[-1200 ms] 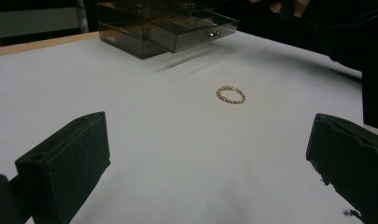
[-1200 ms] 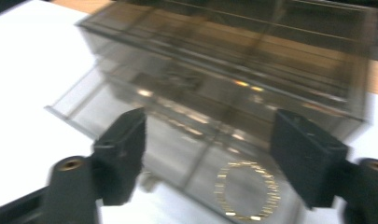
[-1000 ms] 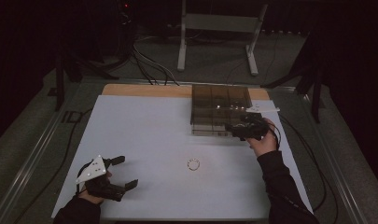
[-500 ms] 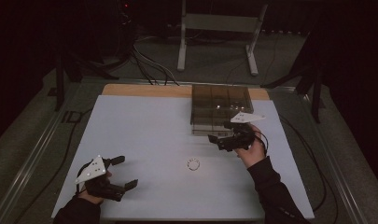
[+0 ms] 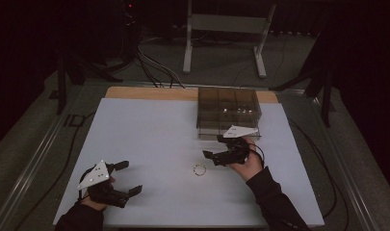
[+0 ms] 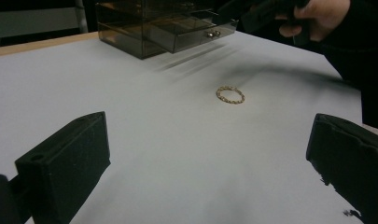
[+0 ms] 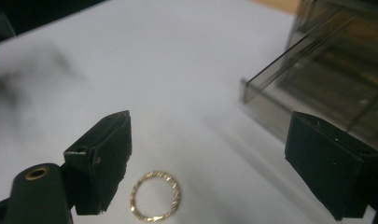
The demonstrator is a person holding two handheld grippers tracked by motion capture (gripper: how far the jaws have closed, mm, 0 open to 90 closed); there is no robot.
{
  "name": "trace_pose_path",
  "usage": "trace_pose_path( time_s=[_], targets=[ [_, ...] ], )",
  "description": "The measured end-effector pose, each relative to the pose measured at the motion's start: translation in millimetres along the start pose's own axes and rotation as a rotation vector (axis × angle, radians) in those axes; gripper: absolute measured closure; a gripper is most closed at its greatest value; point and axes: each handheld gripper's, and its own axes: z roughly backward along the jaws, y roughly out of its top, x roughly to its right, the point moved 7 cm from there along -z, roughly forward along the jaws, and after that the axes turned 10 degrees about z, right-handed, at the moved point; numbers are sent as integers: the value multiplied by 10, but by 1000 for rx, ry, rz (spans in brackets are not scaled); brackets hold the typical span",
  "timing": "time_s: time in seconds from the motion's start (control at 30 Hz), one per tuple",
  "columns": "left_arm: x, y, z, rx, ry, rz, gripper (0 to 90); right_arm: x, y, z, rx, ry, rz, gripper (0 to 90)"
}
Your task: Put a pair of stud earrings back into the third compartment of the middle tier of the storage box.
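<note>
No text, label, brand, number or sign can be read anywhere: none on the tabletop (image 5: pixel 149 134), none on the drawer box (image 5: pixel 228 111) at its far edge, none on the ring (image 5: pixel 199 169). A dark mark left of the tabletop is too blurred to read.
</note>
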Motion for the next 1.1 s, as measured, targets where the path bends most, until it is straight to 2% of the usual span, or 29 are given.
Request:
trace_pose_path(
  time_s=[0.1, 0.2, 0.23, 0.27, 0.33, 0.43, 0.5, 0.53, 0.7, 0.77, 0.87, 0.93, 0.97, 1.0, 1.1],
  targets=[
    [4, -4, 1, -1, 0, -1, 6, -80, -81, -121, -26, 18, 15, 169],
    [0, -2, -2, -2, 1, 0, 6, -117, -120, -168, -39, 21, 39, 210],
    [1, -2, -1, -1, 0, 2, 6, -134, -142, -184, -47, 22, 56, 238],
    [2, -5, 0, -2, 1, -1, 6, -167, -183, -214, -60, 16, 86, 316],
    [0, -5, -1, -4, 0, 1, 6, -200, -224, -244, -72, 22, 100, 400],
    [-1, -5, 1, -2, 1, 1, 6, -237, -288, -303, -94, 33, 111, 484],
    [4, -6, 1, -5, 0, -4, 6, -245, -308, -323, -101, 36, 114, 492],
    [3, -3, 0, -3, 0, -4, 6, -267, -346, -366, -119, 39, 121, 533],
    [0, -6, 0, -5, 0, -3, 6, -289, -413, -437, -155, 40, 138, 605],
    [-4, -2, 0, -2, 1, 1, 6, -292, -453, -478, -176, 37, 152, 690],
    [0, -8, 1, -5, 0, -3, 6, -296, -472, -497, -186, 30, 167, 725],
    [-7, -3, 1, -2, 2, 1, 6, -322, -473, -503, -194, 34, 193, 781],
    [-7, -2, 1, -1, 1, 3, 6, -322, -473, -503, -194, 34, 193, 781],
    [-4, -6, 1, -2, 1, 1, 6, -341, -470, -508, -200, 43, 197, 821],
    [0, -6, -3, -5, -1, 1, 6, -341, -468, -509, -201, 46, 197, 831]
  ],
)
